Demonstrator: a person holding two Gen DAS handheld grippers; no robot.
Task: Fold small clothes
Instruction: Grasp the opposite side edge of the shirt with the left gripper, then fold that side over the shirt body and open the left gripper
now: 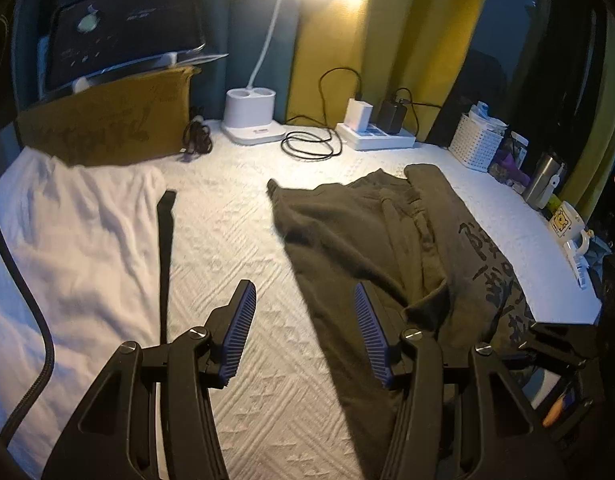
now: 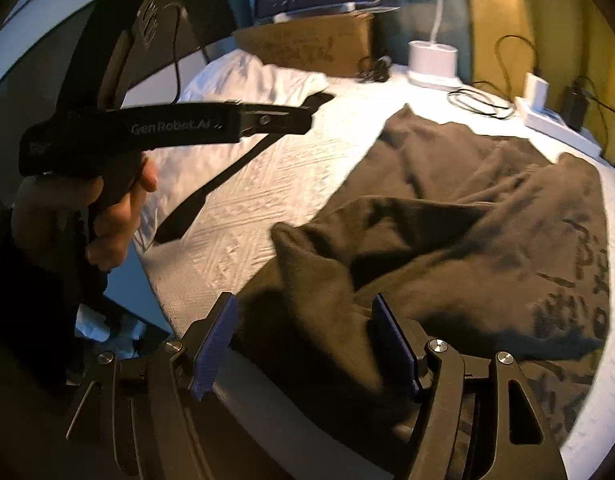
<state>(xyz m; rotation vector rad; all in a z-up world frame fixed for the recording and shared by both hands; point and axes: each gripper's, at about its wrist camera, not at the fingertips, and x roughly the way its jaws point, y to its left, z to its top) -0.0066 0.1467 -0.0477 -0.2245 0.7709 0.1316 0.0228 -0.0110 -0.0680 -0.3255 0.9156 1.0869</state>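
left wrist view: left gripper [image 1: 303, 316] jaws apart, empty, hovering over the white textured table cover [image 1: 227, 232] at the left edge of the rumpled dark olive fabric garment with black print [image 1: 367, 232]. right gripper [image 2: 305, 338] jaws also spread, pads not pressing, cloth fold lying loose between them near the table's front edge. white cloth [image 1: 75, 232] sits further left, apart, likely next in queue

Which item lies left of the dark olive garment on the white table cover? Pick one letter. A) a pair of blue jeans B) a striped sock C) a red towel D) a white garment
D: in the left wrist view a crumpled white garment lies left of the dark olive garment on the table cover, with bare cover between them.
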